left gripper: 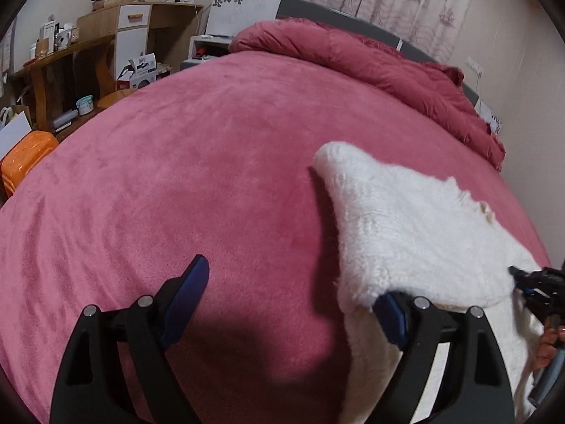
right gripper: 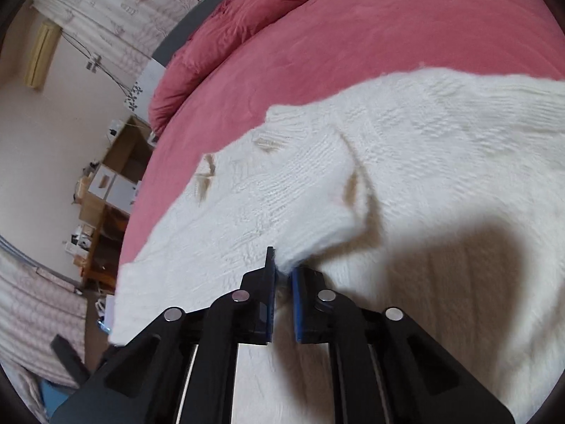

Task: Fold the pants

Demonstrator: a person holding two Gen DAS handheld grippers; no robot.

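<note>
A: What's at nine o'clock?
B: Bare plush pink bedspread (left gripper: pixel 159 183); left gripper (left gripper: pixel 293 300) spread wide, one finger under the fleecy white pants (left gripper: pixel 406 222).
A: At three o'clock?
B: Pants draped, edge lifted; right gripper (right gripper: pixel 282 275) pinching their knit fold.

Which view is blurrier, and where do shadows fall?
Right wrist view: the white garment is motion-smeared toward the upper right, with a dark shadow across its lower part. Left wrist view: sharper; shadows darken the bed cover beside the garment and near the left gripper. Fisheye bends both.
</note>
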